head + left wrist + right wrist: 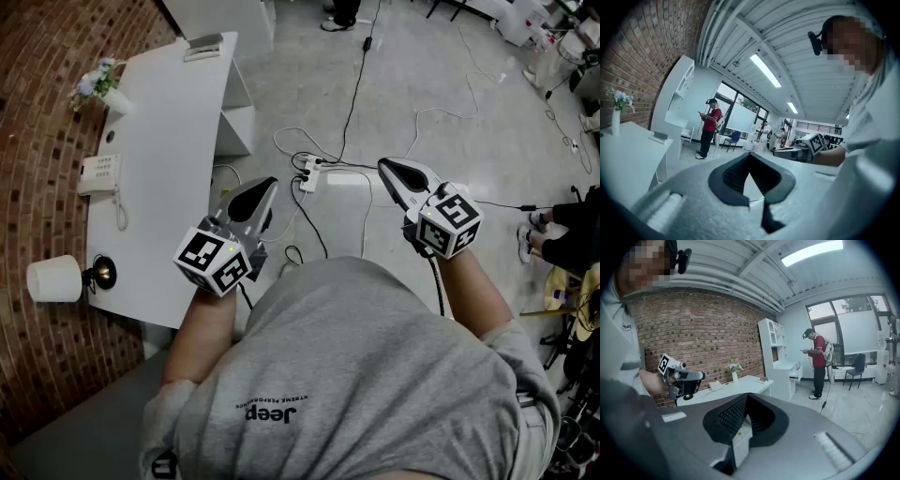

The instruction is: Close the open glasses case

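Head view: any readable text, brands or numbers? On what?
"Jeep": on the person's grey shirt, upside down in this view.
Small line beside it: too small to read.
Telephone keys: too small to read.
Marker cubes on left gripper and right gripper: patterns only, no words.

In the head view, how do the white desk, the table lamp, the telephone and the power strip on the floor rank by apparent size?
1. white desk
2. table lamp
3. telephone, nearly alike with the lamp, so this order is unsure
4. power strip, which lies lower and farther from the camera, so it may only look smallest
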Demonstrator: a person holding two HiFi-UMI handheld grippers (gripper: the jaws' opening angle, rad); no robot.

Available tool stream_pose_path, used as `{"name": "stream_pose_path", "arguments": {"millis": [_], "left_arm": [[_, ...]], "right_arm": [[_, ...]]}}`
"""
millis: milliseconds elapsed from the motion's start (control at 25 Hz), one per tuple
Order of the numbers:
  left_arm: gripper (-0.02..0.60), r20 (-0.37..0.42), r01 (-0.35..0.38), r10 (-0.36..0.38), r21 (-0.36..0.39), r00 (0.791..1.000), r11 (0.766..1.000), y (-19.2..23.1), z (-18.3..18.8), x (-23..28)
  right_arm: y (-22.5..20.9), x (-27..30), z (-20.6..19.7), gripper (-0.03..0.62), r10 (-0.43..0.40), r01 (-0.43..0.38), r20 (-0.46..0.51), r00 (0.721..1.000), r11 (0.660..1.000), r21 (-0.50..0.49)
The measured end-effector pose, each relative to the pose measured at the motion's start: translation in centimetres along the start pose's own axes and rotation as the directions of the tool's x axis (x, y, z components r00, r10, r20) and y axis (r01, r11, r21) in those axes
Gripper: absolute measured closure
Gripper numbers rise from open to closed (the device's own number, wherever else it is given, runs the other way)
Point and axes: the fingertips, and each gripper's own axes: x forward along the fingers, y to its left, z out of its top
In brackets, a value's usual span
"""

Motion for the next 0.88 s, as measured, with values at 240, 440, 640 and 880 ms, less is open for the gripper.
{"name": "stream_pose_path", "arguments": {"millis": [240,440,640,880], "left_arm": [[0.583,0.007,0.004,-0.004,-0.001,1.0,1.0,0.5,0.3,0.1],[0.583,0.016,0.006,-0.006,-0.004,1.0,1.0,1.7,0.9,-0.2],[0.583,0.023,0.025,-0.025,0.003,0.999,1.0,3.6,2.0,-1.4],[0.583,0.032,0.049,-0.05,0.011,0.998,0.999,6.7,3.2,-4.1]], "right_arm": [[-0.1,0.6,0.2,0.586,0.001,-0.001,-0.003,1.0,1.0,0.003],[-0.2,1.6,1.3,0.585,-0.02,0.02,0.012,1.0,1.0,-0.001],[0.7,3.6,3.2,0.585,-0.036,0.036,0.044,0.998,0.999,-0.012],[3.6,6.6,5.2,0.585,-0.046,0.048,0.07,0.996,0.998,-0.03]]}}
